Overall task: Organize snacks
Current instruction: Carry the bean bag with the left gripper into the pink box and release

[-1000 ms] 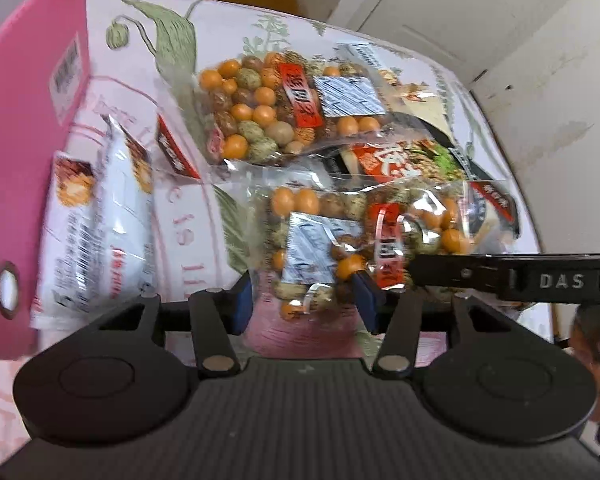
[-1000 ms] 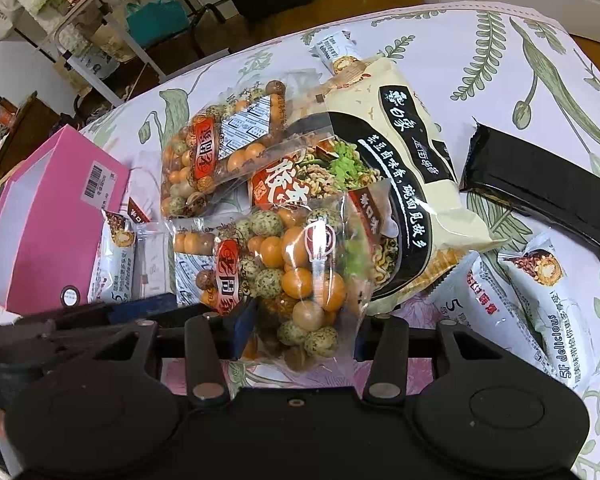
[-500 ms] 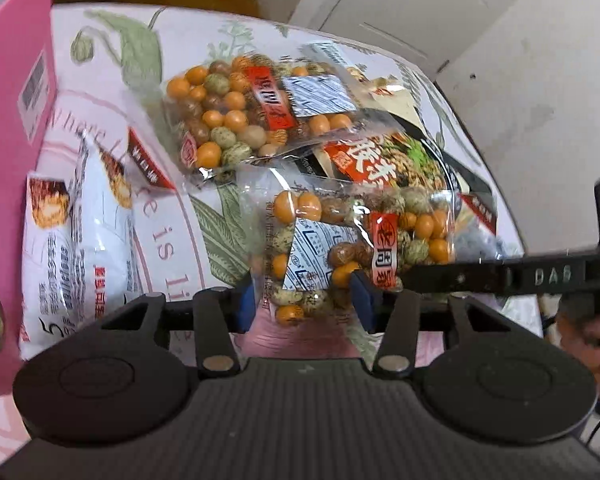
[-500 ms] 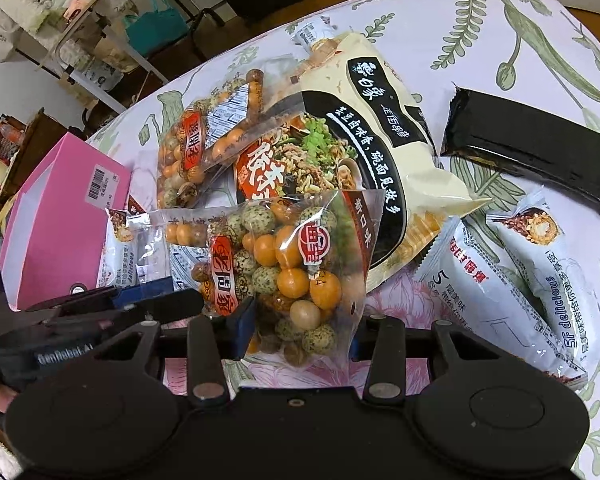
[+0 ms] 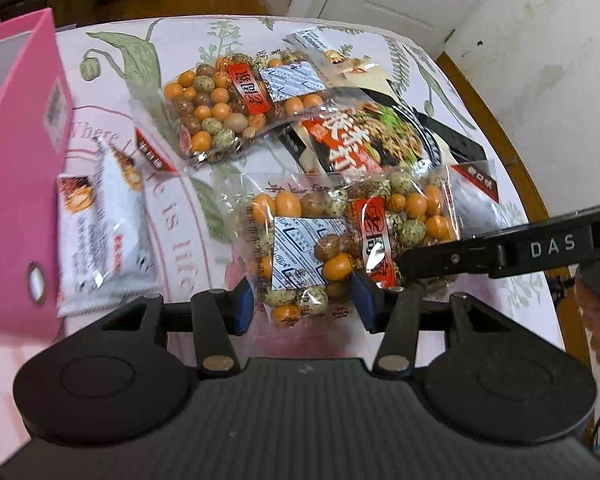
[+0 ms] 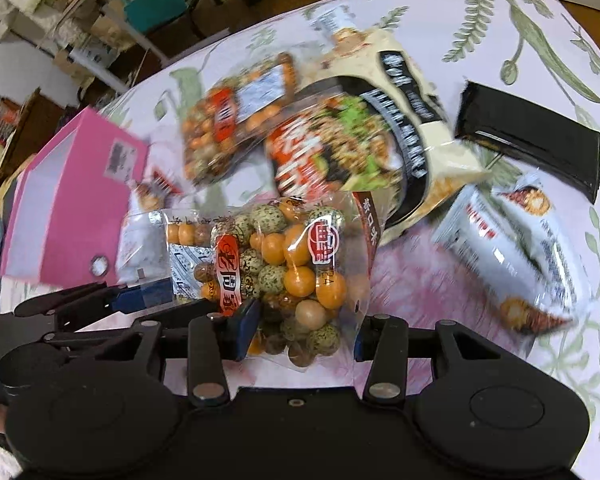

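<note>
A clear bag of orange and speckled coated nuts [image 5: 340, 236] [image 6: 288, 276] is held up above the table. My left gripper [image 5: 302, 306] is shut on its left end. My right gripper [image 6: 298, 328] is shut on its other end, and its black finger [image 5: 500, 252] shows from the right in the left wrist view. A second, similar nut bag [image 5: 236, 104] [image 6: 236, 120] lies flat further back. The pink box [image 5: 16, 184] [image 6: 72, 196] stands open at the left.
A large noodle packet [image 5: 364, 140] [image 6: 364, 140] lies behind the held bag. White snack packets lie by the box [image 5: 104, 232] and at the right [image 6: 516, 256]. A black flat packet [image 6: 532, 140] lies at the far right. The floral tablecloth [image 5: 204, 208] ends near the right.
Both grippers have lifted the nut bag and pulled back from the pile. The right wrist view is blurred with motion and the box looms closer.
</note>
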`<state>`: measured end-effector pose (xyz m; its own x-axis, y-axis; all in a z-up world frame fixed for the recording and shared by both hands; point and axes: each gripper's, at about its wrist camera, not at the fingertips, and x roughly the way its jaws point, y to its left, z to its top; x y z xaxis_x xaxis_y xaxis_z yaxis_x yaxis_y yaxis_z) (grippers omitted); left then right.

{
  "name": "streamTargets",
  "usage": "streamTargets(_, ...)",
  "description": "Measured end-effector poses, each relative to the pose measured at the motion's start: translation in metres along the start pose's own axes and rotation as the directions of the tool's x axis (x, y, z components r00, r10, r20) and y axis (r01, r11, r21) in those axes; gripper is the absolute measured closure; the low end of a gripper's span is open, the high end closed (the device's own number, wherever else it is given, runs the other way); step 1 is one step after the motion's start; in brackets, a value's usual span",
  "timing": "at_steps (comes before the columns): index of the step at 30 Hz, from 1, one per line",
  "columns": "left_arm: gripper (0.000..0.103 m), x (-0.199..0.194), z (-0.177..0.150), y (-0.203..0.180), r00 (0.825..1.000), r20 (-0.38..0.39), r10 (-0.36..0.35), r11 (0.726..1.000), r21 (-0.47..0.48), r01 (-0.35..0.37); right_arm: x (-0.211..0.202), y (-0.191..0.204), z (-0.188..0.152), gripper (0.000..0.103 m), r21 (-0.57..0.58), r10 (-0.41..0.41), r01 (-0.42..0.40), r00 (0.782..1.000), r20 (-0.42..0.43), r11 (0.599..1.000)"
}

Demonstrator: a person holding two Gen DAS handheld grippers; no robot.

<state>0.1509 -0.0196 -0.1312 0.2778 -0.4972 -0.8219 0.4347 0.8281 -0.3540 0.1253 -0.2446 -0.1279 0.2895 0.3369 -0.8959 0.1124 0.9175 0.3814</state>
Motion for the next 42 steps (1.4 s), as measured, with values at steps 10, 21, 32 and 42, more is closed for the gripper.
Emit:
streamTargets(10,0.055,-0.065,-0.02,0.001,0.999,-0.01,0.037,0.999,0.026,-0.037,-0.028,0.058,-0.022,0.053,-0.124,0.011,-0.014,1.0,-0.029,0.992)
streamTargets(21,0.054,-0.167,-0.05,0.041,0.992,0.094,0.081,0.996,0.035,-0.085,-0.057,0.138,-0.047,0.054,-0.262,0.151,-0.142,0.988,0.014,0.954)
streamTargets(32,0.054,-0.237,-0.029,0.123,0.951,0.185,0.246,0.969,-0.042,-0.243,-0.033,0.246,0.005,0.063,-0.455,0.253,-0.215,0.967,0.023,0.864)
streamTargets(42,0.053,-0.206,0.009,0.235,0.947,0.089,0.308,0.948,-0.111,-0.298,0.075,0.285,0.054,0.063,-0.355,0.295,-0.304,0.952,-0.082,0.884)
